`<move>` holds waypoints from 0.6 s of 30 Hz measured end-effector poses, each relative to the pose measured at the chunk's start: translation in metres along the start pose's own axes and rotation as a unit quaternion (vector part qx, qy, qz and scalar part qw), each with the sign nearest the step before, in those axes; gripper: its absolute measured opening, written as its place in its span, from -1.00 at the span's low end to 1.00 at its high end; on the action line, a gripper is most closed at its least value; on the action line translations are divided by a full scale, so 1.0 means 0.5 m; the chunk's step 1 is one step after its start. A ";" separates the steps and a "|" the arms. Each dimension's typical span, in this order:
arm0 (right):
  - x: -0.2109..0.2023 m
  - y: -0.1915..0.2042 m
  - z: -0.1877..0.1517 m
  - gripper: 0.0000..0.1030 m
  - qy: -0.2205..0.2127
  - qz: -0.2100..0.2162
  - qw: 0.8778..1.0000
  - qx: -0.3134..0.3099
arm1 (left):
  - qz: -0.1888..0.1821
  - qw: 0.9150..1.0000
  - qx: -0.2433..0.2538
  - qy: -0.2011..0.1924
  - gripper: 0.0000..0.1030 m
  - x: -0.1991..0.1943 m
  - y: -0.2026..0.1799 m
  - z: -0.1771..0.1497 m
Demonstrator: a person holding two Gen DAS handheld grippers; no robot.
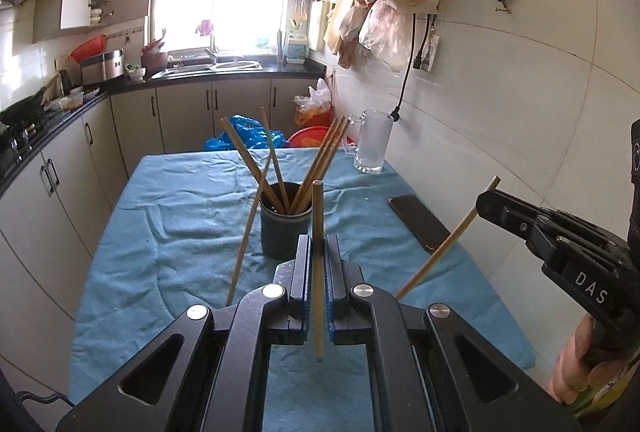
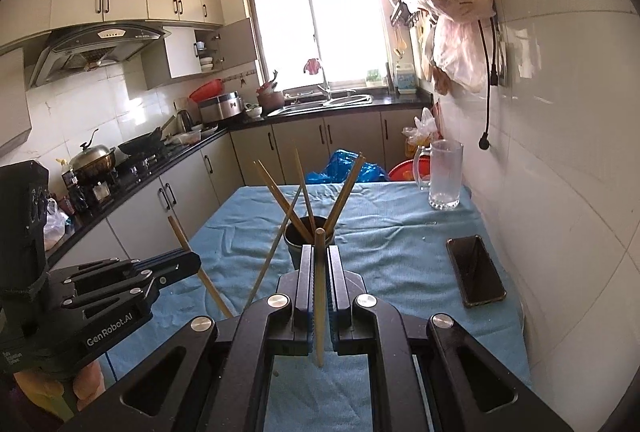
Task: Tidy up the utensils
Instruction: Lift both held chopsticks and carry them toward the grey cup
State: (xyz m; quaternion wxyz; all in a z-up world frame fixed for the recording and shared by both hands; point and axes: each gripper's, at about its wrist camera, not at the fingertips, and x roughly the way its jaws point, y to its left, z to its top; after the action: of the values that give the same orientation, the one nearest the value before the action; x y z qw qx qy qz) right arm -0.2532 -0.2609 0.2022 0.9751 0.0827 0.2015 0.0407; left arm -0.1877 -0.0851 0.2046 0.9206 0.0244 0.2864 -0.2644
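- A chopstick [image 1: 318, 252] is being gripped upright by the left gripper [image 1: 318, 256], whose jaws are closed tight on it; its top is showing above the pads and its lower end is hanging below them, over the blue cloth [image 1: 168, 216].
- Another chopstick [image 2: 319, 292] is being held the same way by the right gripper [image 2: 319, 264], with the jaws clamped shut around it.
- In the left wrist view, the right gripper [image 1: 486, 203] is being seen at the right edge, its chopstick [image 1: 448, 240] slanting down toward the cloth.
- More chopsticks [image 1: 316, 167] are being kept in a dark cup [image 1: 282, 232] standing on the cloth just beyond both grippers, fanned out and leaning on its rim.
- A phone [image 2: 474, 270] is lying on the cloth near the tiled wall, and a glass mug [image 2: 444, 173] is standing at the far corner.
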 end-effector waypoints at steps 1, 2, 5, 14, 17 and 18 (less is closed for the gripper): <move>-0.002 0.001 0.002 -0.88 -0.001 0.000 1.000 -0.001 | 0.003 1.000 0.002 -0.001 -0.90 -0.001 0.000 0.001; -0.003 0.003 0.004 -0.88 -0.002 0.000 1.000 -0.002 | 0.009 1.000 0.005 -0.001 -0.90 -0.003 0.000 0.002; -0.002 0.008 0.007 -0.88 -0.003 -0.001 1.000 -0.006 | 0.020 1.000 0.010 0.001 -0.90 -0.003 0.001 0.004; -0.009 0.017 0.023 -0.88 -0.010 -0.002 1.000 -0.012 | 0.040 0.999 0.019 0.004 -0.90 -0.007 0.008 0.011; -0.009 0.017 0.030 -0.88 -0.012 -0.002 1.000 -0.013 | 0.043 0.999 0.021 0.003 -0.90 -0.008 0.010 0.016; -0.009 0.017 0.032 -0.88 -0.013 -0.002 1.000 -0.013 | 0.043 0.999 0.022 0.003 -0.90 -0.008 0.011 0.017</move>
State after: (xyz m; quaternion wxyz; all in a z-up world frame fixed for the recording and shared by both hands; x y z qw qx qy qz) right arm -0.2512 -0.2551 0.2198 0.9787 0.0699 0.1889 0.0401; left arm -0.1834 -0.0802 0.2135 0.9294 0.0574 0.2825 -0.2305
